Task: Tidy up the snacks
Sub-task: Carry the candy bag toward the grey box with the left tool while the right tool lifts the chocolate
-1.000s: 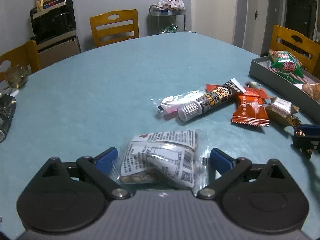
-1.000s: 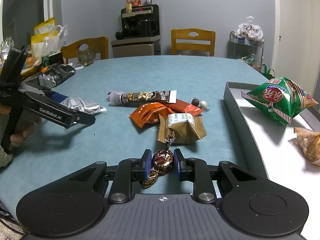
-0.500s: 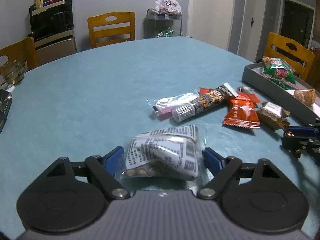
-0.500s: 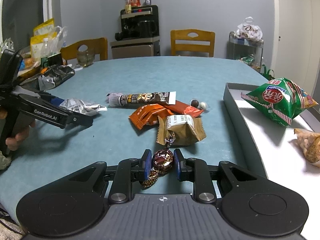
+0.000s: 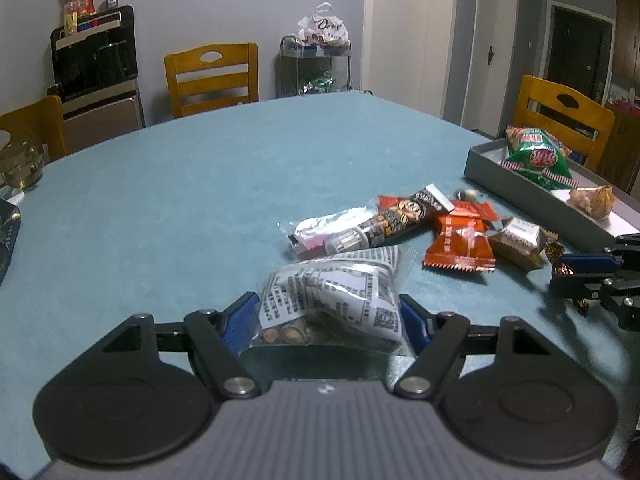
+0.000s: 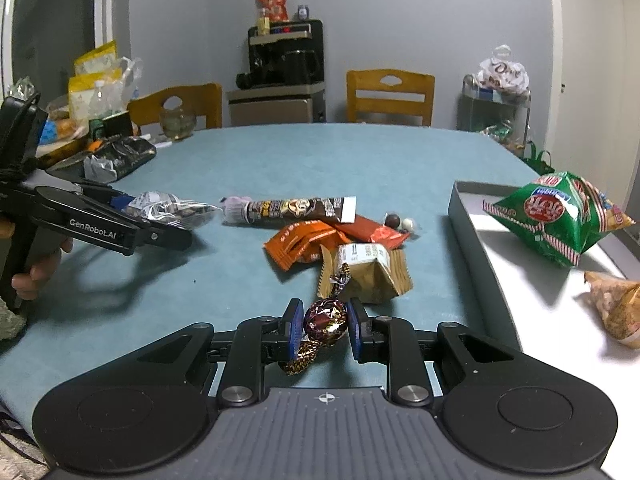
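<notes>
Left hand-held gripper (image 5: 328,318) closed on crosswise nut packet (image 5: 332,296).

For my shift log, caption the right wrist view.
Right gripper shut on a foil-wrapped chocolate above the table, beside the grey tray.

"GenRobot.AI" in white letters on the side of the left gripper (image 6: 160,216), right wrist view. "Dove" in dark script on a white bag (image 5: 322,31) atop the wire shelf (image 5: 316,66) by the far wall; script partly creased. Clear packet (image 5: 334,298) between the left gripper's pads: dense black print and a QR code, print too small to read. Green bag (image 6: 556,212) in the tray (image 6: 466,216): red logo, characters not legible. Tube (image 6: 294,209): cartoon face, lettering unreadable.
</notes>
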`<act>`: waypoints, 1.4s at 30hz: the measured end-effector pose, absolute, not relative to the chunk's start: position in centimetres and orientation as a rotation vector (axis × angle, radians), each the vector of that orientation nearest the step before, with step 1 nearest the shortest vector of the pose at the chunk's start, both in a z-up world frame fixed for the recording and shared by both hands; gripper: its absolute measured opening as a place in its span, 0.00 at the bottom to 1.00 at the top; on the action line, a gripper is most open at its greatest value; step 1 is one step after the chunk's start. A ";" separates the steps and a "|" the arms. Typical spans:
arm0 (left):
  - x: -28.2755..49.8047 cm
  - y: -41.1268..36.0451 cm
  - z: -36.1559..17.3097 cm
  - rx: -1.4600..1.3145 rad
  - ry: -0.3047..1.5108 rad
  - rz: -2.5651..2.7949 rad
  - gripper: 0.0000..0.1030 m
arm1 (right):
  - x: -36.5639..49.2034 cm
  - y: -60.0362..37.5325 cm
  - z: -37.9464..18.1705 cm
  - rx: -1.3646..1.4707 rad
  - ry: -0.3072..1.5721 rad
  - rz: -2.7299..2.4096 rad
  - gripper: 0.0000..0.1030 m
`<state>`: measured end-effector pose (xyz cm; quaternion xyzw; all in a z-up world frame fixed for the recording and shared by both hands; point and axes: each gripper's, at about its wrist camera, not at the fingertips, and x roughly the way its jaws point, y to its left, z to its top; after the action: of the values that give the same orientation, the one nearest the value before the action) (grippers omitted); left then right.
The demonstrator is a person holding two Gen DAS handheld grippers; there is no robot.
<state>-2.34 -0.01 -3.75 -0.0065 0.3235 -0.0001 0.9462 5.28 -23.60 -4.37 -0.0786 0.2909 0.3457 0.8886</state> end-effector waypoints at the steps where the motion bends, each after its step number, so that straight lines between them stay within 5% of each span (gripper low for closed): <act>1: -2.4 -0.1 -3.5 -0.015 0.651 0.000 0.71 | 5.2 -23.7 -4.2 -0.163 0.599 0.721 0.25; 42: 5.8 -16.1 7.6 0.108 0.450 -0.263 0.71 | 7.5 -38.6 2.8 0.016 0.335 0.399 0.25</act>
<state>5.84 -16.12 7.59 0.0532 0.2225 -0.1299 0.9648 7.52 -38.64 2.84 0.0079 0.1658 0.1973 0.9662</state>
